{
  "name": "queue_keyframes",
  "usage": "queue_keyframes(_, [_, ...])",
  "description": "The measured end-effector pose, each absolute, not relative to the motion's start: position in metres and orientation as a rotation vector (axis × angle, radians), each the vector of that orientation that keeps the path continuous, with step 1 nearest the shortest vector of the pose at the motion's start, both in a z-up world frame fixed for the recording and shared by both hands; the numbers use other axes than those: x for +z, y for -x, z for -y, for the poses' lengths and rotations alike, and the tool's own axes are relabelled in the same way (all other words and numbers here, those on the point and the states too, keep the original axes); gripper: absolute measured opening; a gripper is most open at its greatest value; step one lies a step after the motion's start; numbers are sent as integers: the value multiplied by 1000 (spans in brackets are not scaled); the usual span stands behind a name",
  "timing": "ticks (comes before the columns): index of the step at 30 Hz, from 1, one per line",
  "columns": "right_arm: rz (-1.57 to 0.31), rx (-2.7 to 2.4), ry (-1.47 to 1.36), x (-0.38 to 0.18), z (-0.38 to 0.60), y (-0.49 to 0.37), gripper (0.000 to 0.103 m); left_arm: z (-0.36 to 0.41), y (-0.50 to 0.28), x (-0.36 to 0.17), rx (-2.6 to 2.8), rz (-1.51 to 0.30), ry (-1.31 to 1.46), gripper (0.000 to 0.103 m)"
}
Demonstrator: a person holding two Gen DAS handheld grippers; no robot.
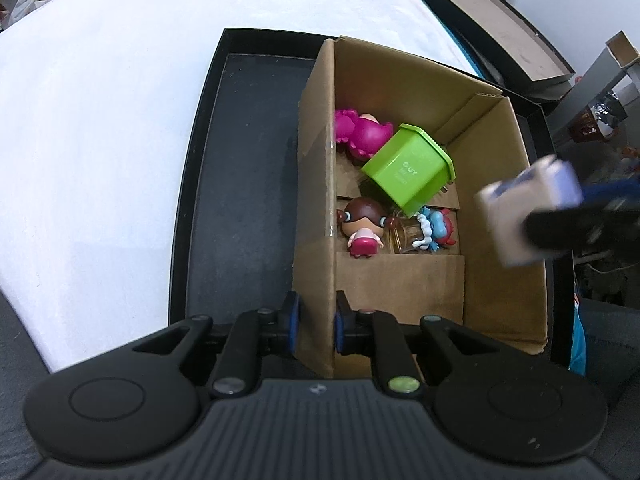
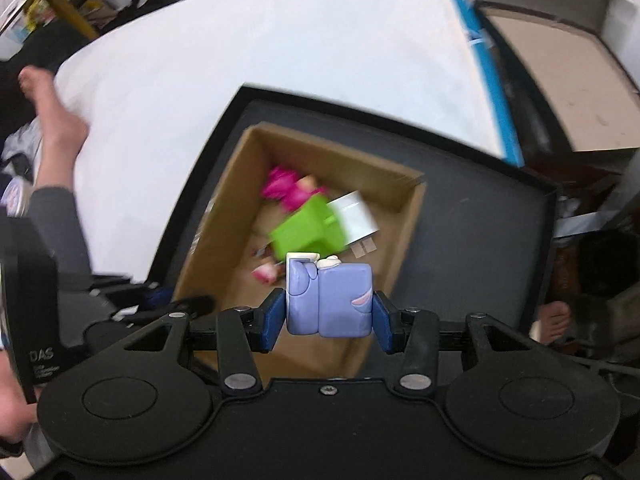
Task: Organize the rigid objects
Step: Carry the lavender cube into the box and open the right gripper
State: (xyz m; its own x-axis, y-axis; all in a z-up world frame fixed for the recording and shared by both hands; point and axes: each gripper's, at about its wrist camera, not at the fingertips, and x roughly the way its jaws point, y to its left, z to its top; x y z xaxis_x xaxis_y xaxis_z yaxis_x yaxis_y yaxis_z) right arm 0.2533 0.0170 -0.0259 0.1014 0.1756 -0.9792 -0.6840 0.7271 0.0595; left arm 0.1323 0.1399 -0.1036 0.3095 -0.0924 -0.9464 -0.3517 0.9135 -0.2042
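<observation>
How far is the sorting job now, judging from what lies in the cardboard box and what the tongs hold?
Done: a green bin, a pink doll, a brown-haired figure and a blue-haired figure already lie in the cardboard box. In hand: the right tongs grip a lavender block toy above the box, while the left tongs pinch its wall. Left: dropping that toy in. No other loose items are visible.

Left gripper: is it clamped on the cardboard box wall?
Yes, the left gripper is closed on the near wall of the cardboard box, one pad on each side.
</observation>
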Motion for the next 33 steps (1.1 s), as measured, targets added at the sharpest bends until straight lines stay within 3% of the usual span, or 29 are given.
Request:
queue_keyframes(22, [-1541, 580, 284, -104, -40, -238, 45, -156, -124, -111, 132, -1225, 534, 19])
queue_keyframes(33, [-1533, 612, 223, -83, -31, -242, 46, -148, -131, -108, 152, -1243, 485, 17])
